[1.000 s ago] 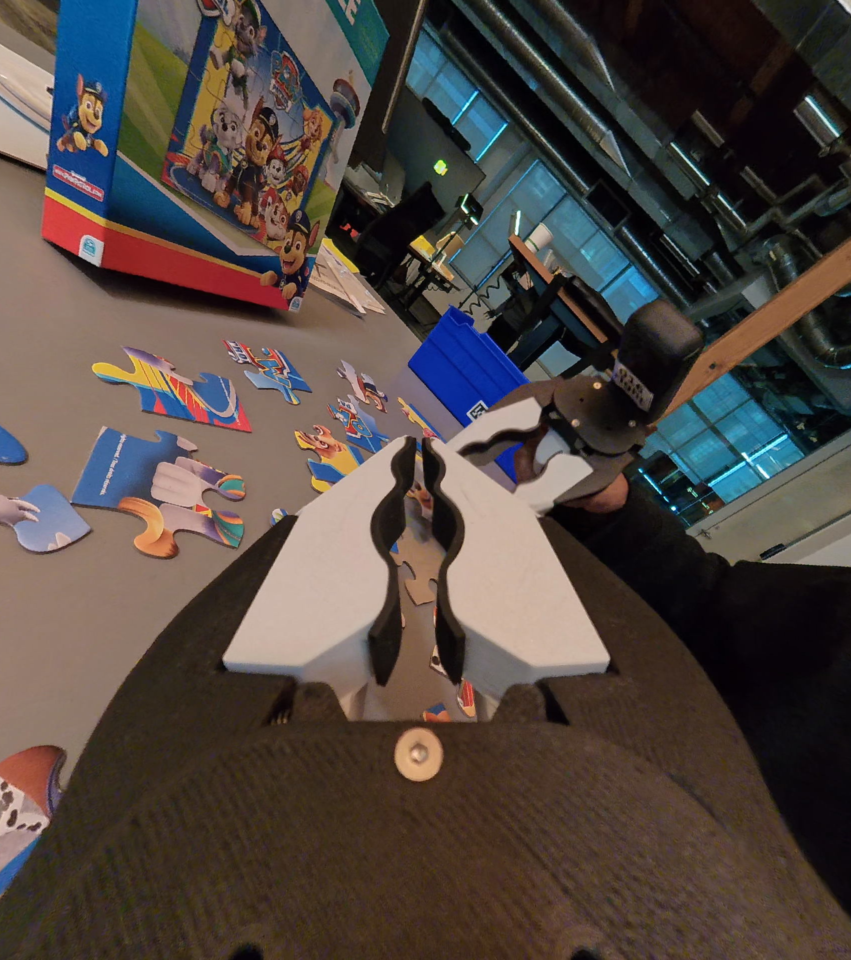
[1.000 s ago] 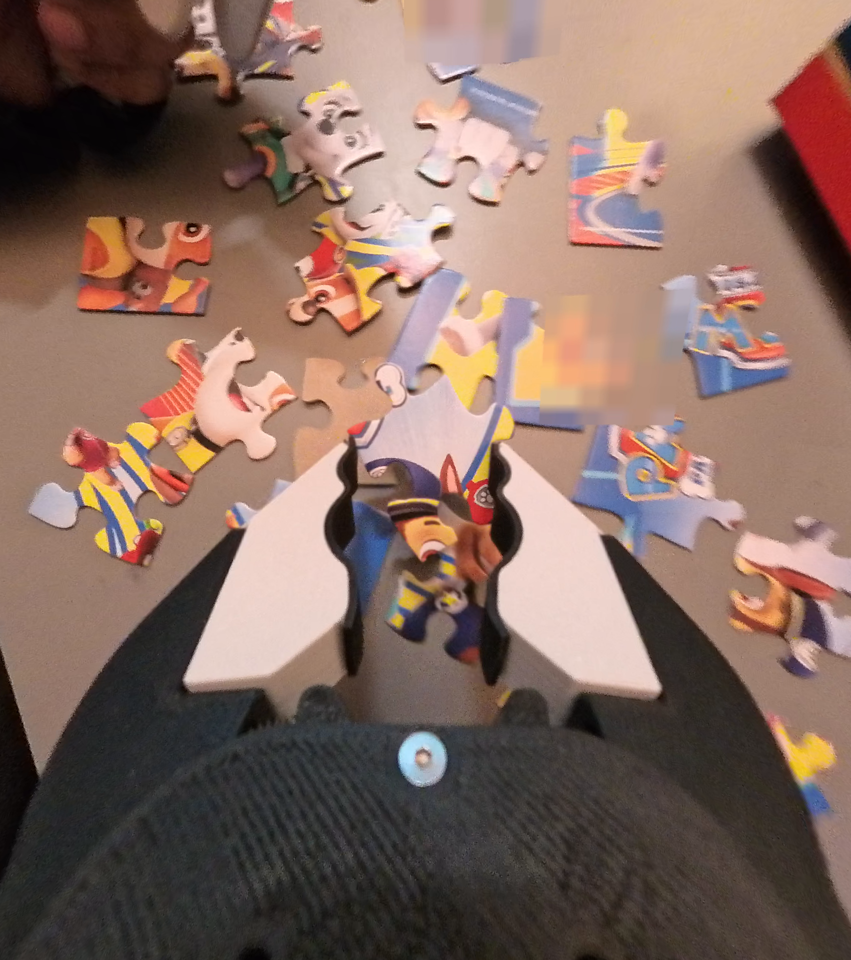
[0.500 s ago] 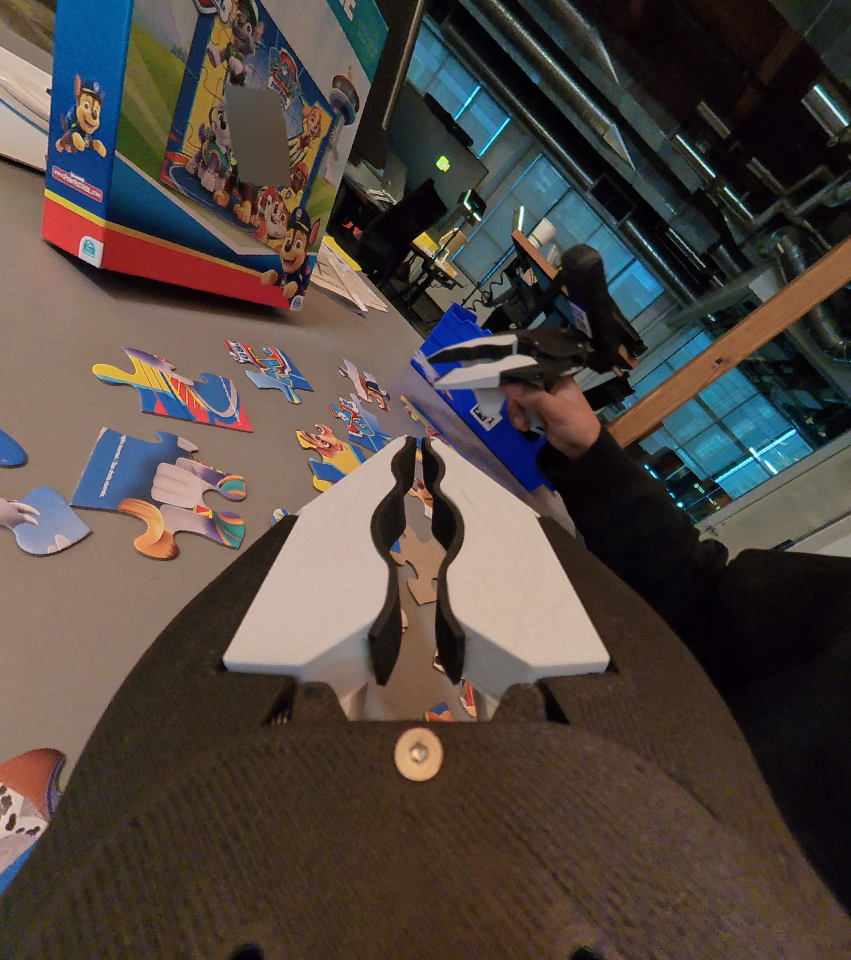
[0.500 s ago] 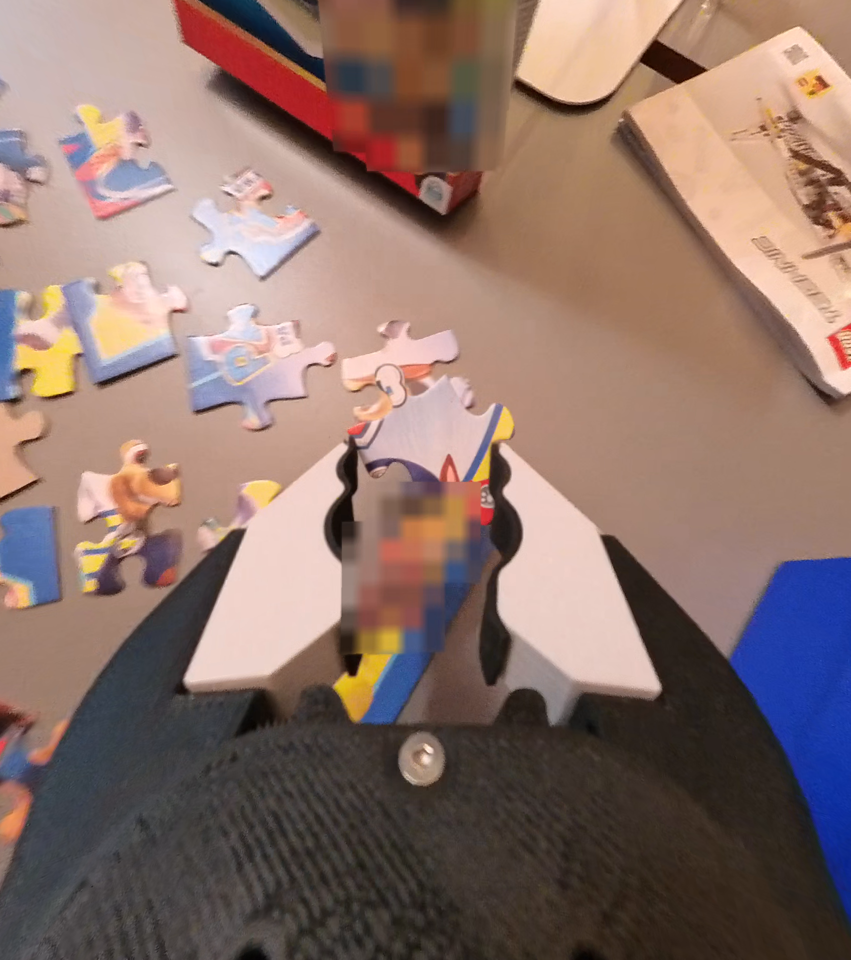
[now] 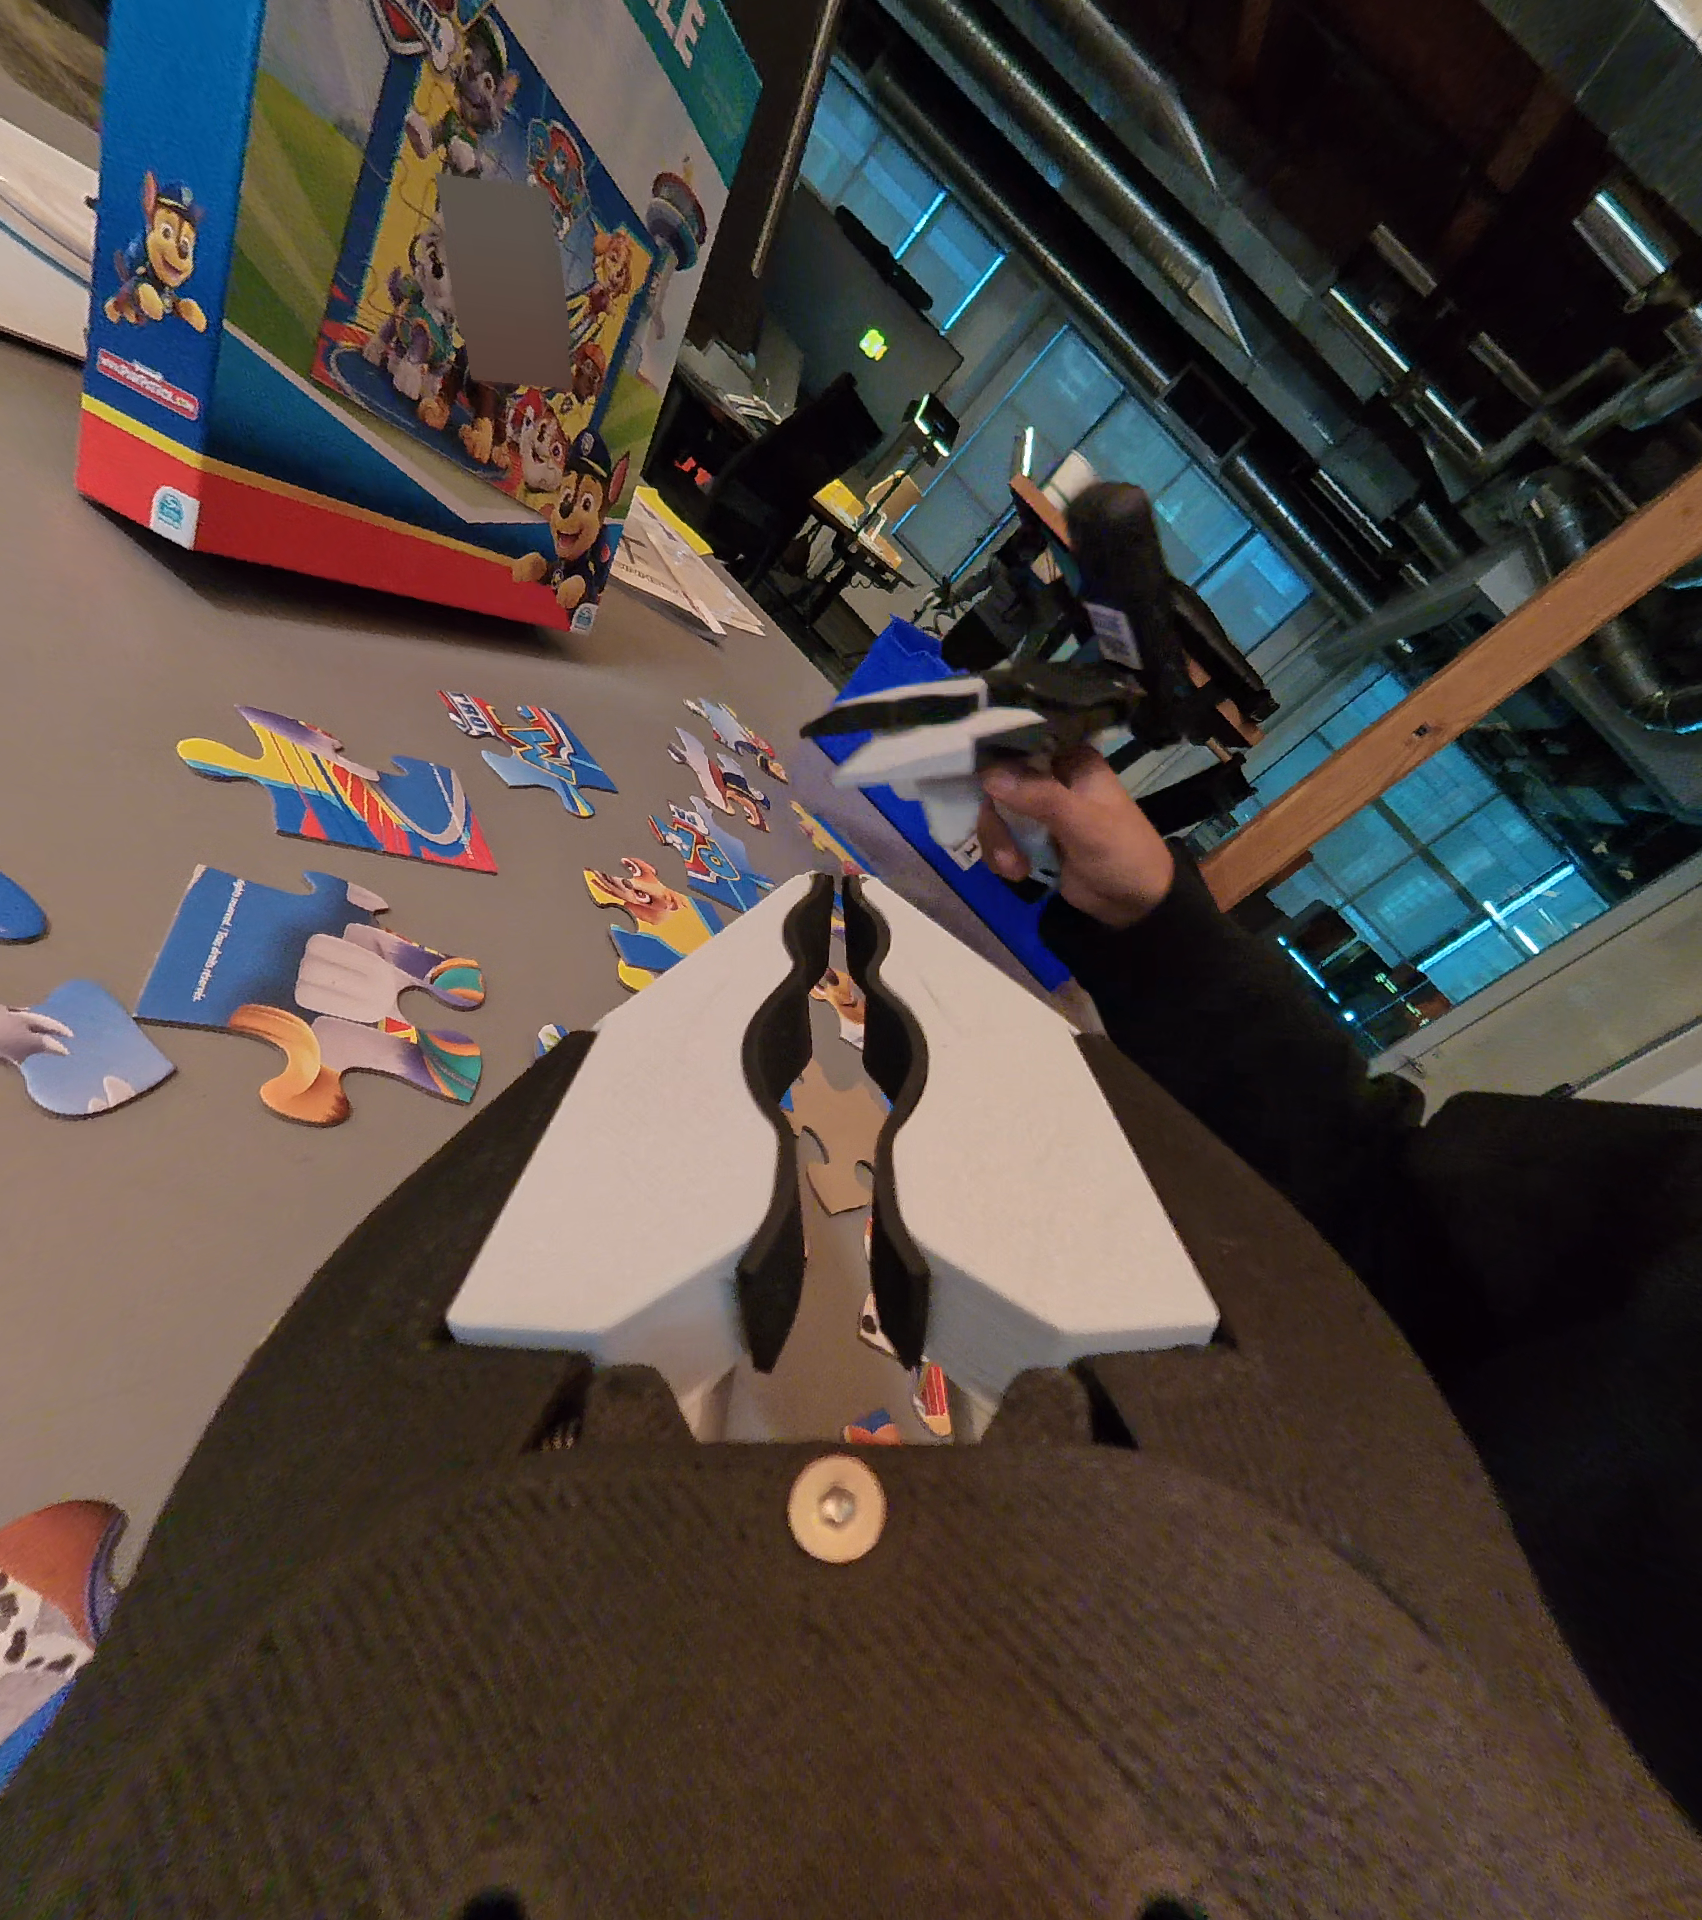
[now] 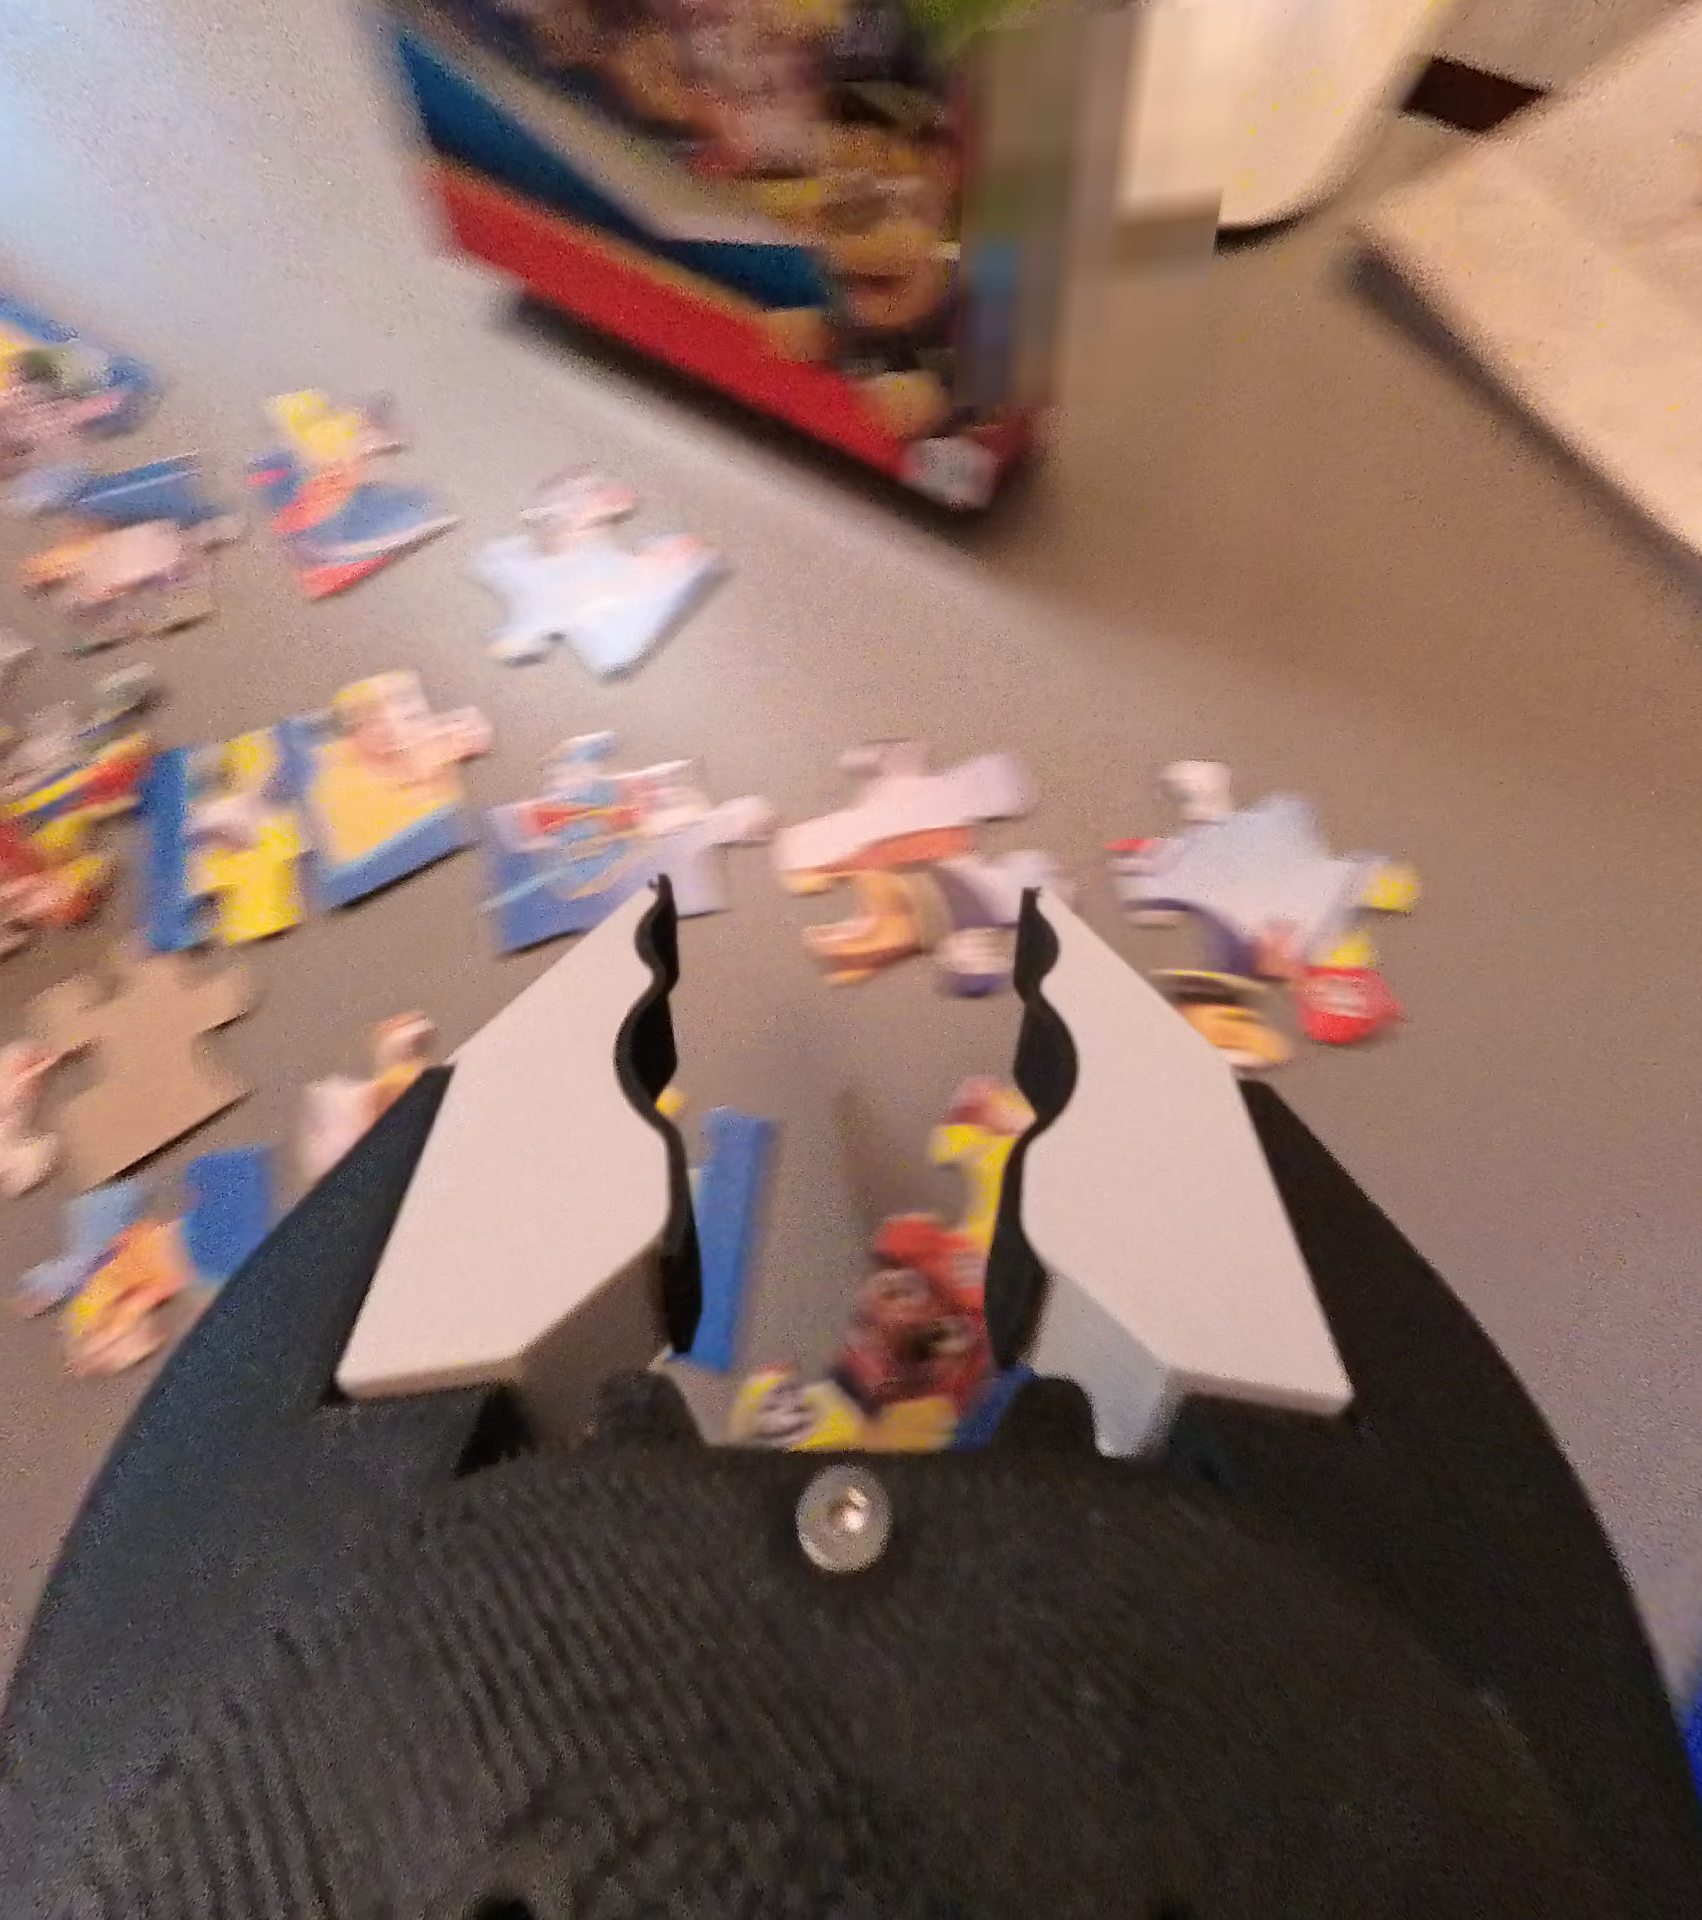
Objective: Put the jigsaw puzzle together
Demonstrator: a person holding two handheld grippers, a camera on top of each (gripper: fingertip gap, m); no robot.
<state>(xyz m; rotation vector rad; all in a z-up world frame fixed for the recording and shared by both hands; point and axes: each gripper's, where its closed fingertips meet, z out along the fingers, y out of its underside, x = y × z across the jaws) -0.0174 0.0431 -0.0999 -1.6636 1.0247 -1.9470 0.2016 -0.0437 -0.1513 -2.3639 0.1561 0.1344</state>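
My left gripper (image 5: 836, 885) is shut with nothing between its pads, low over the grey table (image 5: 47, 644). Puzzle pieces lie around it, such as a blue and yellow one (image 5: 338, 790) and a face-down brown one (image 5: 836, 1132) under the fingers. My right gripper (image 6: 845, 899) is open wide and empty, and its view is blurred by motion. A pale blue piece with a red patch (image 6: 1262, 904) lies just beyond its right finger, free of the pads. The left wrist view shows a hand holding the right gripper (image 5: 826, 748) above the table.
A colourful puzzle box (image 5: 390, 312) stands at the back and also shows in the right wrist view (image 6: 743, 239). A blue bin (image 5: 904, 665) sits at the table's right edge. A paper booklet (image 6: 1605, 364) lies far right. Several pieces (image 6: 359, 810) are scattered on the left. Some 25 cm of space lies between my two pairs of fingers.
My right gripper opened and the puzzle piece it held left the grasp, now lying by its right finger. The right gripper also swung and dipped. My left gripper stayed shut and still.
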